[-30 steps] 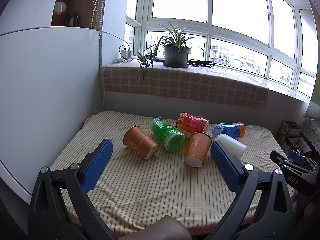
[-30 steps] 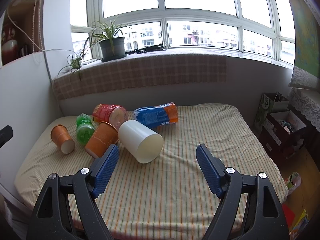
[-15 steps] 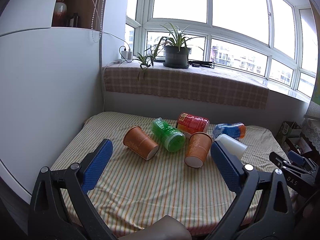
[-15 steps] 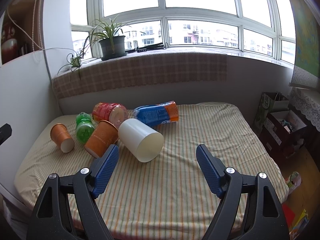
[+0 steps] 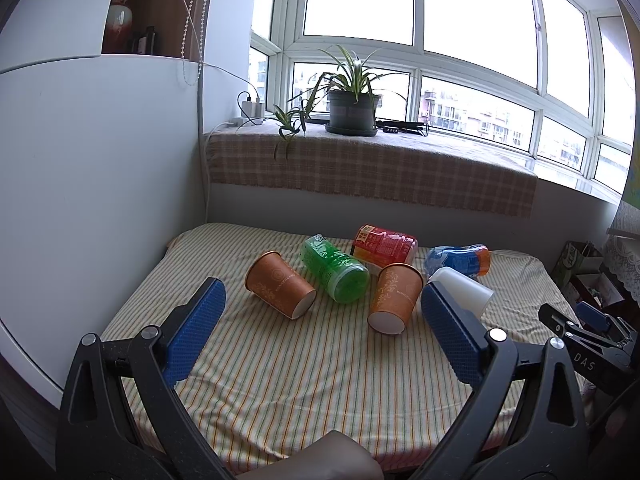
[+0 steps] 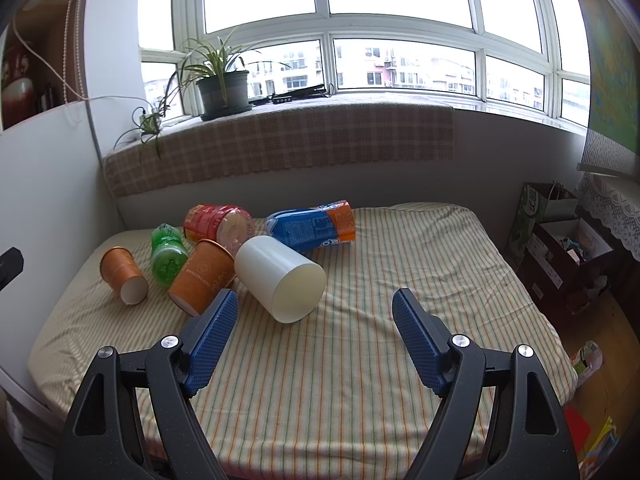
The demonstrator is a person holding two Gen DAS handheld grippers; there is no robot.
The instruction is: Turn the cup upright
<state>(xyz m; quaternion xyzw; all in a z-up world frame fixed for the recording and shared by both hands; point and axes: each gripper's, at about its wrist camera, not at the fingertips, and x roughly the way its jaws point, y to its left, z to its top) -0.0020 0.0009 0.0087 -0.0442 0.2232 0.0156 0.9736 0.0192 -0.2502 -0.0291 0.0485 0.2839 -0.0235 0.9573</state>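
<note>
Several cups lie on their sides on the striped tablecloth (image 5: 304,372). A white cup (image 6: 280,278) lies nearest my right gripper (image 6: 314,308), which is open and empty just in front of it. Two orange paper cups lie further left (image 5: 280,284) (image 5: 394,298); they also show in the right wrist view (image 6: 122,276) (image 6: 202,278). My left gripper (image 5: 320,300) is open and empty, held short of the orange cups. The white cup (image 5: 464,292) is partly hidden behind the left gripper's right finger.
A green bottle (image 5: 334,270), a red packet (image 5: 384,246) and a blue-orange packet (image 5: 458,258) lie behind the cups. A white wall (image 5: 92,184) bounds the left side. A windowsill with a potted plant (image 5: 352,110) stands behind. Boxes (image 6: 568,256) sit on the floor at right.
Both grippers have drifted very slightly toward the cups; the jaws stay open and the objects have not moved.
</note>
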